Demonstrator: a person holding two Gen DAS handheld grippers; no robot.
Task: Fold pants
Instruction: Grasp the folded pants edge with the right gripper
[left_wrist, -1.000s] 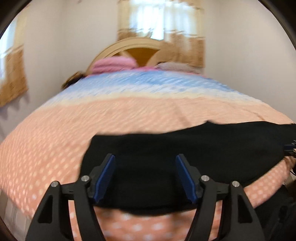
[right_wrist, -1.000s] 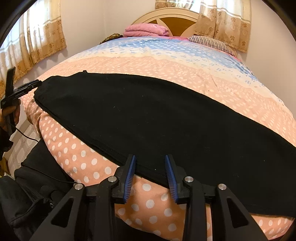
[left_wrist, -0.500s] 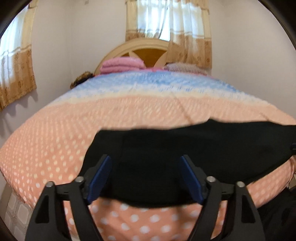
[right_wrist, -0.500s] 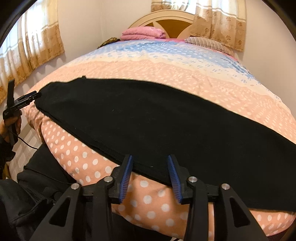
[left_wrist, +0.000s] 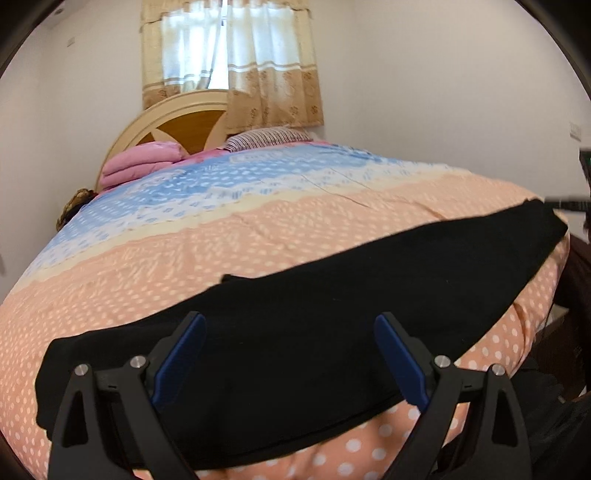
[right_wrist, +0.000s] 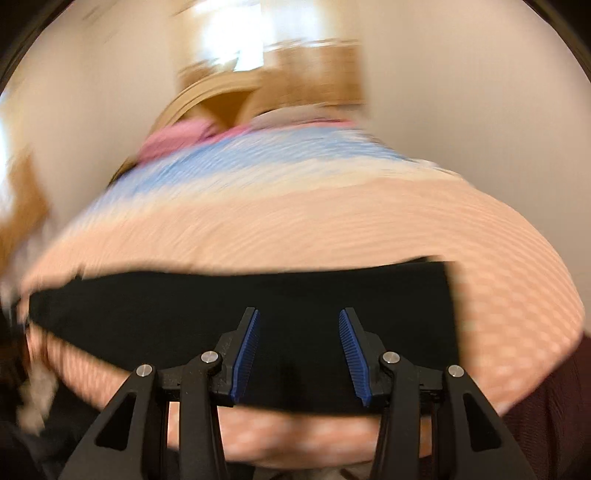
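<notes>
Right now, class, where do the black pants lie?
In the left wrist view, the black pants stretch flat along the near edge of the polka-dot bedspread, far from the pink blanket.

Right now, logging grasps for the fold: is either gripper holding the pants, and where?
Nothing is held: left gripper and right gripper both open above the black pants.

- Left gripper (left_wrist: 290, 352): two black plastic fingers, each built from triangular open-frame linkages; silver round-head screws are seen at the pivots, two per side.
- Flat blue pads (left_wrist: 180, 360) are fitted on the inner faces of the left fingers; their surface is seen as smooth from this angle.
- Right gripper (right_wrist: 299, 352): the same black frame and silver pivot screws are noted, sharp against a blurred background.
- Blue pads (right_wrist: 246, 356) on the right fingers are finely ribbed crosswise.
- Dark maroon clothing (right_wrist: 546, 406) is seen at the lower right edge of the right wrist view.
</notes>
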